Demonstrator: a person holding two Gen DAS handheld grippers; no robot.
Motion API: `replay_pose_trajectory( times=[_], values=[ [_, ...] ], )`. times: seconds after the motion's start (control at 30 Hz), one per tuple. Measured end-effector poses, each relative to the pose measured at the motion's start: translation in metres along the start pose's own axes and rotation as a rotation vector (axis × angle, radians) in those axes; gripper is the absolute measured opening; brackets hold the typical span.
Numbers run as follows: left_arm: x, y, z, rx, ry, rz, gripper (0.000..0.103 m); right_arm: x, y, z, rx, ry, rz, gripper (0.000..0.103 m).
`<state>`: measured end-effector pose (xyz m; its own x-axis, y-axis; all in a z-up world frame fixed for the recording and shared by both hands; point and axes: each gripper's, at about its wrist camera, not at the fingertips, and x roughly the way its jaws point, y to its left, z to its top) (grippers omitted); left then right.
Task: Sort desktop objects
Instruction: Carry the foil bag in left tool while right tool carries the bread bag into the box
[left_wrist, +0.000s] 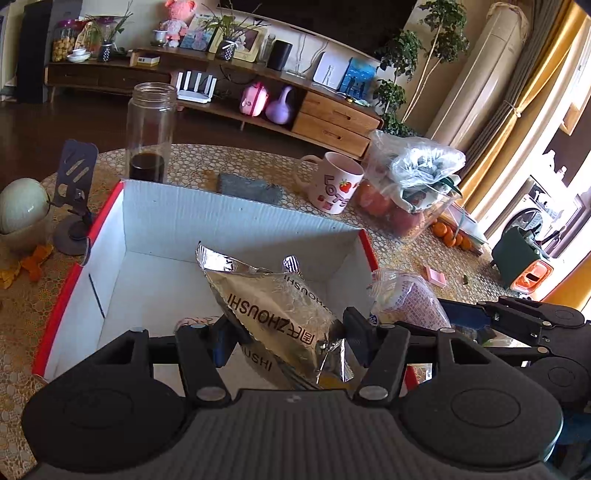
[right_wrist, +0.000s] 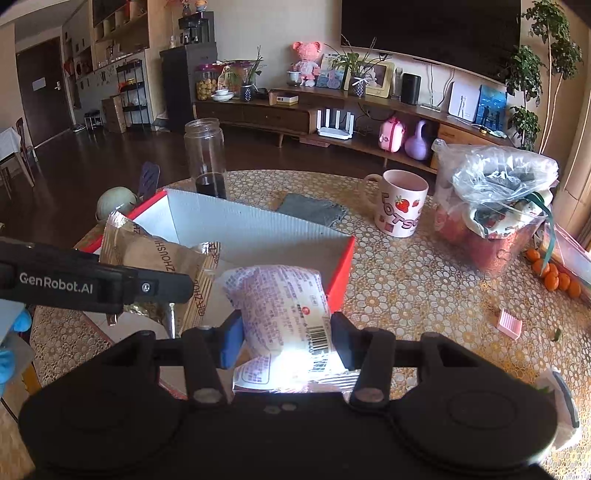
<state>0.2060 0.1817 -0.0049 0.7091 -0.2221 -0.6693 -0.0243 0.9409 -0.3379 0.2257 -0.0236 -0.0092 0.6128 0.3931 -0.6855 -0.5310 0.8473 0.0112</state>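
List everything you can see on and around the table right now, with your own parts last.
Open cardboard box: one, white inside with red outside, table centre.
Silver foil snack packet: one, held over the box.
White and purple printed plastic packet: one, held over the box's near right corner.
Clear glass jar: one, dark liquid at bottom, behind the box.
Pink strawberry mug: one, right of the box.
Grey cloth: one, behind the box.
Clear plastic bag of fruit: one, far right.
Small oranges: several, right edge.
Pink ridged block: one, on the table at right.
Left gripper: black, shut on the foil packet.
Right gripper: black, shut on the printed packet.
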Motion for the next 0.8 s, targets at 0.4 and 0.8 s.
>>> replay_pose_trajectory(
  times=[0.4, 0.8],
  values=[
    [0.028, 0.048, 0.008, -0.019, 0.048, 0.073, 0.06, 0.039, 0.033, 0.016, -0.095, 0.03, 0.017, 0.049],
    [0.057, 0.058, 0.004, 0.013, 0.088, 0.113, 0.06, 0.081, 0.049, 0.007, -0.191, 0.109, -0.003, 0.048]
  ],
)
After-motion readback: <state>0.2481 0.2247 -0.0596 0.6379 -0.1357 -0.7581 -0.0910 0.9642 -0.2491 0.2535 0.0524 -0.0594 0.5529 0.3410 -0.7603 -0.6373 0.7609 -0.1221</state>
